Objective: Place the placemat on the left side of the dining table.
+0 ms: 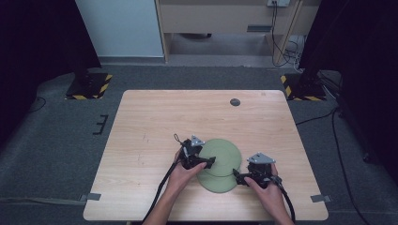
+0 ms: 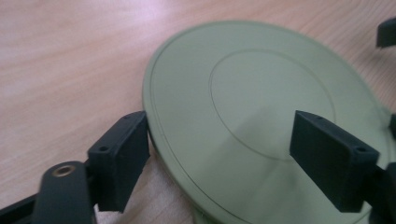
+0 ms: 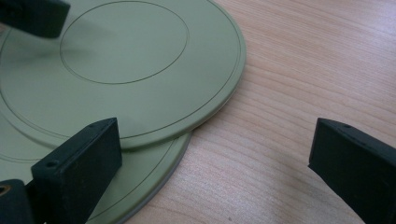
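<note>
Table (image 1: 141, 122): light wood, bare across the left half and the far side; one small dark round disc (image 1: 235, 101) near the far edge, well apart from everything else. Near edge sits just behind both hands.
Left hand (image 1: 180, 174): comes in from the bottom, holds the left gripper (image 1: 204, 162) at the left rim of the upper plate.
Left gripper state: jaws wide apart, nothing clamped. In the left gripper view one jaw is just outside the plate's left rim, touching or nearly so, can't tell which; the other jaw hangs over the plate's inner ring.
Upper plate (image 1: 220, 155): flat green disc with two concentric grooves, lies on top of the lower plate, offset toward the far side.
Lower plate (image 1: 218, 183): same green, sticks out from under the upper one on the near side as a crescent.
Right gripper (image 1: 240, 178): held by the right hand (image 1: 267, 190), at the right edge of the plates.
Right gripper state: jaws wide open, holding nothing. In the right gripper view one jaw sits over the overlap of the two rims, the other over bare wood.
Open room: bare wood right of the plates out to the table's right edge.
Hidden: most of the lower plate is covered; left gripper view is blurred; both gripper views cut off the jaw bases.
</note>
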Demonstrator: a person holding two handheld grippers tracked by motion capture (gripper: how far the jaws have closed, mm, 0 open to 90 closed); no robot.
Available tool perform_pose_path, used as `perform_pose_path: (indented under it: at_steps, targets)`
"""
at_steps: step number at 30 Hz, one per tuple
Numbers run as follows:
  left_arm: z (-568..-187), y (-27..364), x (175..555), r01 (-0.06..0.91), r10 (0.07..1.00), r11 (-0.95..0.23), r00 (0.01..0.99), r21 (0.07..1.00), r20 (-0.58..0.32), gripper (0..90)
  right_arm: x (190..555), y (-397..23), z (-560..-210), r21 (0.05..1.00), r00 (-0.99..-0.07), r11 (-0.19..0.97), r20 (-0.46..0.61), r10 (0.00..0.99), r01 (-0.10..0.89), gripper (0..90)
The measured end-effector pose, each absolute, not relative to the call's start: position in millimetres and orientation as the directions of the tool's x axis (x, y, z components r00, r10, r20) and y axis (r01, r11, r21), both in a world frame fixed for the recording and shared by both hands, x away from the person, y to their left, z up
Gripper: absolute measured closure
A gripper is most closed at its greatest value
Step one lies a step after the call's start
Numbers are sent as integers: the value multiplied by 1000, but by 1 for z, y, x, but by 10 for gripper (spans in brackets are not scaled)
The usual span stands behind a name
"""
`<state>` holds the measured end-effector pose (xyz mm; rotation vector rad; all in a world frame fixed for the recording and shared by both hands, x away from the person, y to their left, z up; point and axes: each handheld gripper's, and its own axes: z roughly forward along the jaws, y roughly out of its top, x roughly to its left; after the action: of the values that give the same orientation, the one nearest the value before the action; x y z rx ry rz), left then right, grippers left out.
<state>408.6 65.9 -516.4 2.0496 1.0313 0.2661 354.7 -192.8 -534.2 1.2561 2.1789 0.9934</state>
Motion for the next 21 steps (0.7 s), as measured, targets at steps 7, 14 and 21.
perform_pose_path:
  at_steps: [7, 14, 21]
  targets:
    - [-499, 66, 403, 520, 740, -283, 653, 806, -162, 421, 355, -193, -534, 761, -494, 332, -17, 869, 558, 25]
    - [-493, 66, 401, 510, 742, -261, 650, 820, -168, 636, 355, -193, -534, 760, -494, 332, -17, 870, 558, 25]
    - [-494, 63, 401, 518, 739, -267, 652, 813, -173, 771, 354, -192, -534, 762, -492, 334, -23, 870, 555, 23]
